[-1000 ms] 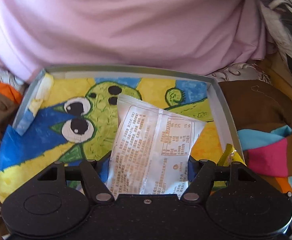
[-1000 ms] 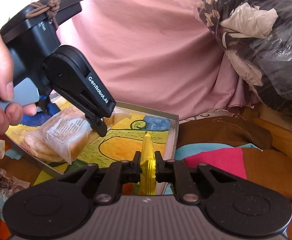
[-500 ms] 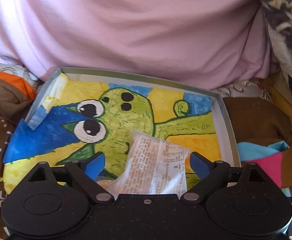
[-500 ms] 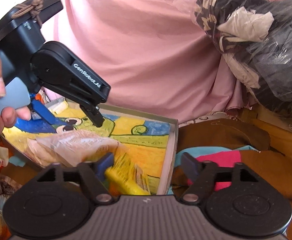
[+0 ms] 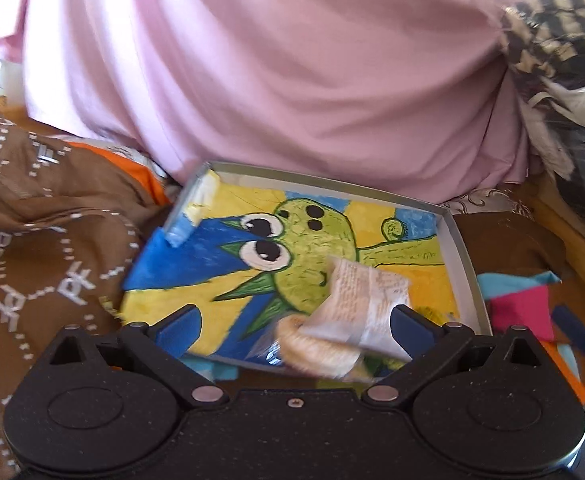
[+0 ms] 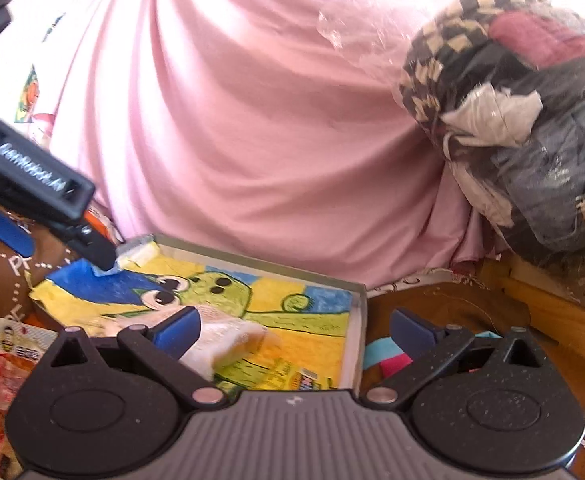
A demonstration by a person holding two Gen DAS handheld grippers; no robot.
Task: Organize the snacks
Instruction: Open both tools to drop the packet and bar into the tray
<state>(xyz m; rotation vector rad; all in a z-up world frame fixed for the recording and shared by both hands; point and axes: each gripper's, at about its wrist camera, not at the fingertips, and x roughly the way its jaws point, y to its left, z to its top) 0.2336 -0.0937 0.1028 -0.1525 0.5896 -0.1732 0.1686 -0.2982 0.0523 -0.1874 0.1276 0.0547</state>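
Both grippers spread wide, gripping nothing: left gripper [image 5: 294, 322] with blue pads apart above the near edge of the tray [image 5: 462, 256], right gripper [image 6: 294, 330] likewise parted over the tray's right corner. In the tray, on the painted cartoon lining, a cake packet [image 5: 356, 308] in clear wrap with a white printed label, lying tilted toward the near right part, free of the pads on either side; somewhat blurred, so exact resting pose hard to tell. Close beside it, by the near right corner, a yellow packet [image 6: 292, 376], only partly visible behind the right gripper's body. Outside the tray, to its left in the right wrist view, more snacks [image 6: 16, 348] in bright wrappers on the brown cloth [image 5: 52, 248]. Seen there too, the left gripper's black body [image 6: 32, 180] above the tray's far left corner. Judged step: two drops just made, both snacks delivered into the tray. Next move likely a turn away toward the loose pile on the left for another packet; calls for jaws kept apart, a clean lift clear of the tray wall, and a squeeze gentle enough to spare soft cake and crinkly film.
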